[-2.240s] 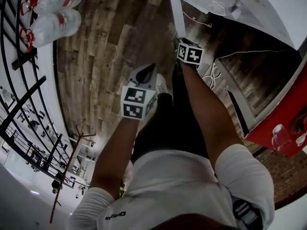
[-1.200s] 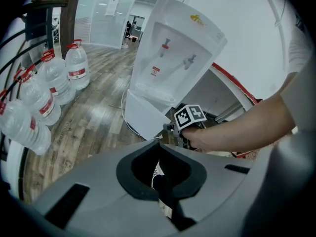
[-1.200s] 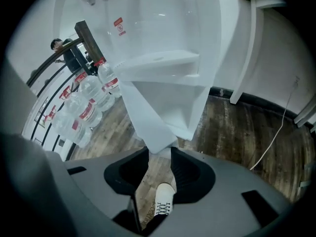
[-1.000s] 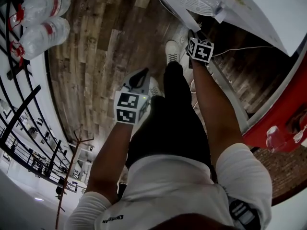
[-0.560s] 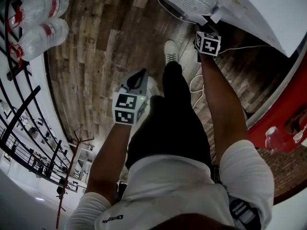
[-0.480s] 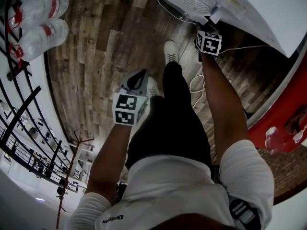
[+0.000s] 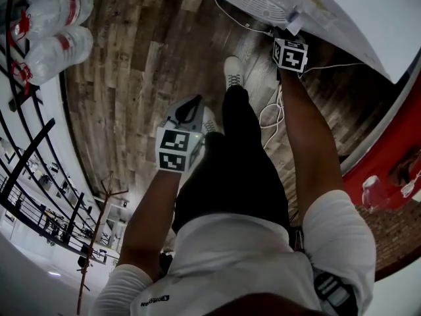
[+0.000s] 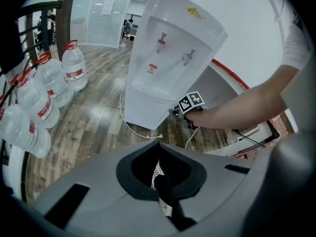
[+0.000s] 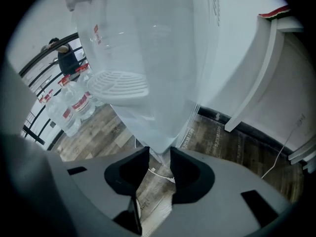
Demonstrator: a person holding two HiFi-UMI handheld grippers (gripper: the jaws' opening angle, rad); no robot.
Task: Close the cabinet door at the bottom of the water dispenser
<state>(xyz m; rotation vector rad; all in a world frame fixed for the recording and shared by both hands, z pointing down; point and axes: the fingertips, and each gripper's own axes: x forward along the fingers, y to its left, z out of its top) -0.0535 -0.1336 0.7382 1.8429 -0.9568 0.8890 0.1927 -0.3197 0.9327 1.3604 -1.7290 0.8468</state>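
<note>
The white water dispenser (image 7: 316, 5) stands at the top right of the head view, and its front (image 8: 168, 58) with two taps shows in the left gripper view. My right gripper (image 7: 292, 33) is at the dispenser's bottom corner. In the right gripper view, the lower edge of the cabinet door (image 9: 160, 149) sits between the pads of my right gripper (image 9: 159, 158), which is shut on it. My left gripper (image 7: 193, 105) hangs shut and empty over my leg, away from the dispenser. Its fingertips meet in the left gripper view of my left gripper (image 8: 158, 146).
Large water bottles (image 7: 59, 38) lie by a black railing (image 7: 33, 150) at the left. A white cable (image 7: 270, 114) trails on the wooden floor beside my shoe (image 7: 231, 71). A red-edged counter (image 7: 388, 170) stands at the right. A person (image 9: 64, 56) stands far off.
My right gripper has moved up and to the right, and the door has swung with it from standing open to lying against the dispenser. The left gripper has barely moved.
</note>
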